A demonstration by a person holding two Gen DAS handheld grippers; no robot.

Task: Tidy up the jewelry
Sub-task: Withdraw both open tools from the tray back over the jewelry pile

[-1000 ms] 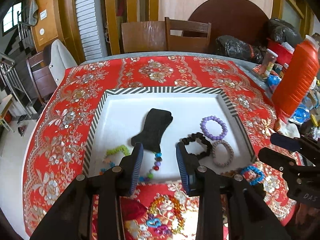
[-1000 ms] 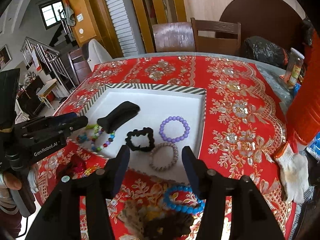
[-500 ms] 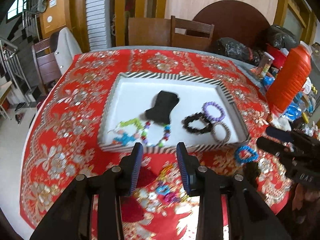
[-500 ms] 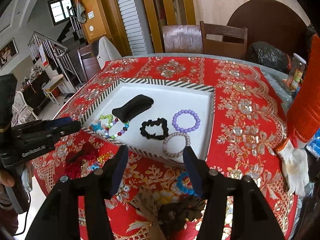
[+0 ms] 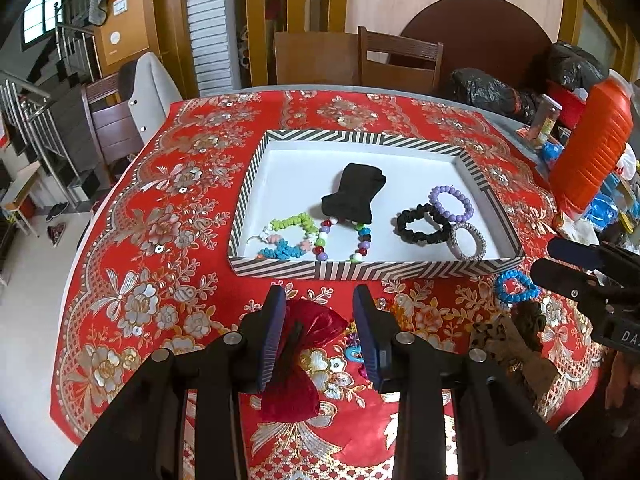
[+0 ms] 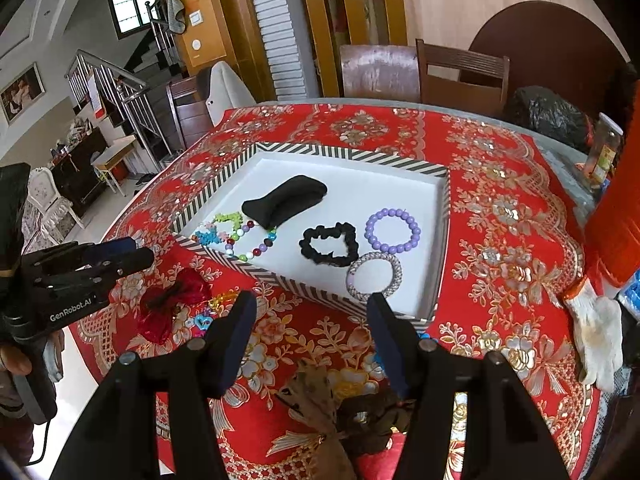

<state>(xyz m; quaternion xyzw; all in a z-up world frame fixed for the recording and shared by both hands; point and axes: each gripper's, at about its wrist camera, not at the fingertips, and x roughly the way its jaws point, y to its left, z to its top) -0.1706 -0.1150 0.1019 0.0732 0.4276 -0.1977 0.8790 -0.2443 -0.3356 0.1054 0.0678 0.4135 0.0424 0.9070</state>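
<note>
Lying on the red flowered tablecloth (image 5: pixel 168 208) just in front of the striped white tray (image 5: pixel 376 270), the shiny red cloth pouch (image 5: pixel 304 344) sits under the left gripper (image 5: pixel 319 334) (fingers apart, empty). The right gripper (image 6: pixel 312 340) hovers low nearby, also spread wide.

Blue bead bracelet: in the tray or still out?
Out. The blue bead bracelet lies on the red tablecloth, just outside the striped tray's near right corner, by the right gripper.
</note>
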